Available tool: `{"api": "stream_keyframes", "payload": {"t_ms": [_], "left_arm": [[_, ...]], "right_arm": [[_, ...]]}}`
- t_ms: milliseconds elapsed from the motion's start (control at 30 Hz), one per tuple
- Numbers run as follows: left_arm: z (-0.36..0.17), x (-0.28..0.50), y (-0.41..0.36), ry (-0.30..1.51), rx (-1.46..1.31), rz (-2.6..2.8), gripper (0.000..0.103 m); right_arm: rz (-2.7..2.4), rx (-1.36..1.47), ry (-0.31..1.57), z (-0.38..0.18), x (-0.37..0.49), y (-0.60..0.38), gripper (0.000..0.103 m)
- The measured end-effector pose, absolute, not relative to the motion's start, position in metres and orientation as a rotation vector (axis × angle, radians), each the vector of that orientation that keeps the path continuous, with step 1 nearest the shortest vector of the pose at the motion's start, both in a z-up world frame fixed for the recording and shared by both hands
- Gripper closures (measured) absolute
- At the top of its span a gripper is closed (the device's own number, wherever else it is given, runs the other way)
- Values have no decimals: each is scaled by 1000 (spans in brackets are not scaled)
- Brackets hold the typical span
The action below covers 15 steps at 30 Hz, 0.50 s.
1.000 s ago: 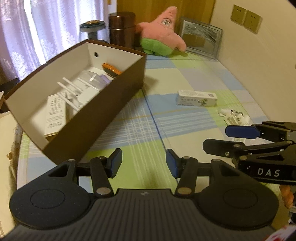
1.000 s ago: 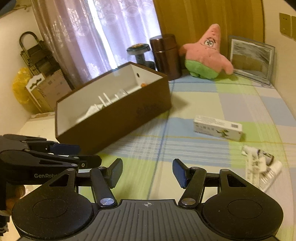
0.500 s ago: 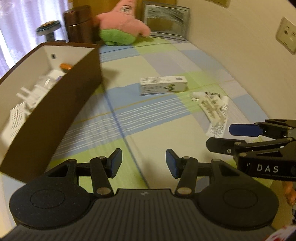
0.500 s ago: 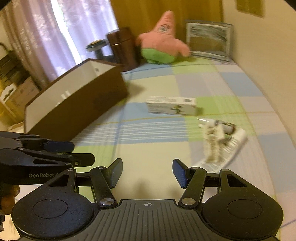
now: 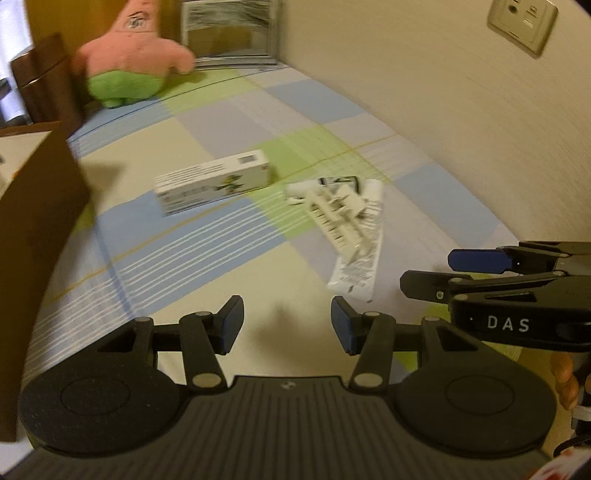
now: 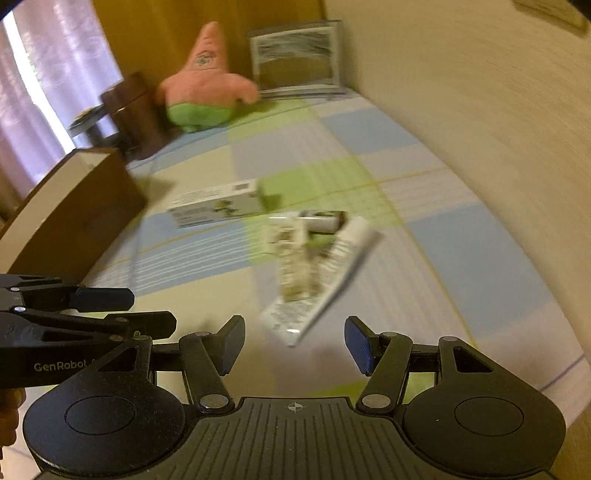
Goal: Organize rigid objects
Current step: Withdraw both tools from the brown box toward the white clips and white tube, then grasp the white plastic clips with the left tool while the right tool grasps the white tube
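A white carton [image 5: 212, 182] [image 6: 218, 206] lies on the checked cloth, just past the brown box [image 5: 33, 229] [image 6: 70, 214]. To its right sits a loose heap of white tubes and a comb-like piece [image 5: 341, 216] [image 6: 310, 258]. My left gripper [image 5: 287, 325] hovers open over bare cloth, short of the heap, nothing between its fingers. In the right wrist view my right gripper [image 6: 294, 343] stands open too, its fingers just short of the heap's near end. Each gripper shows at the other view's edge.
A pink and green plush star [image 5: 129, 66] [image 6: 205, 88] and a framed picture [image 5: 231, 31] [image 6: 295, 55] stand at the far end. The wall [image 5: 461, 110] runs close along the right. A dark cylinder [image 6: 129, 107] stands by the curtain.
Both views have swung right and dropped: the brown box slid to the left edge, while the carton and the white heap came nearer and toward the centre. Both sets of jaws kept their width.
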<state>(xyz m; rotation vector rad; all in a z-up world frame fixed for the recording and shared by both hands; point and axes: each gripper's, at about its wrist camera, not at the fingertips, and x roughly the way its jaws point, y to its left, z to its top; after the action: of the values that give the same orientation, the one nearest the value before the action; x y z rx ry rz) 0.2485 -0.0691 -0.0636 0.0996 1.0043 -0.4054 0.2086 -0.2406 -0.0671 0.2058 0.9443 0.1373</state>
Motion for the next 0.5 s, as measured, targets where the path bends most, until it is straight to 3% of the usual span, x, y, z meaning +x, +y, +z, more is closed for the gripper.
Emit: {"api": "stream_keyframes", "payload": {"t_ms": [500], "left_arm": [[-88, 289, -123, 1019, 109, -498, 56]], "right_arm": [[22, 283, 921, -90, 231, -286, 47]]}}
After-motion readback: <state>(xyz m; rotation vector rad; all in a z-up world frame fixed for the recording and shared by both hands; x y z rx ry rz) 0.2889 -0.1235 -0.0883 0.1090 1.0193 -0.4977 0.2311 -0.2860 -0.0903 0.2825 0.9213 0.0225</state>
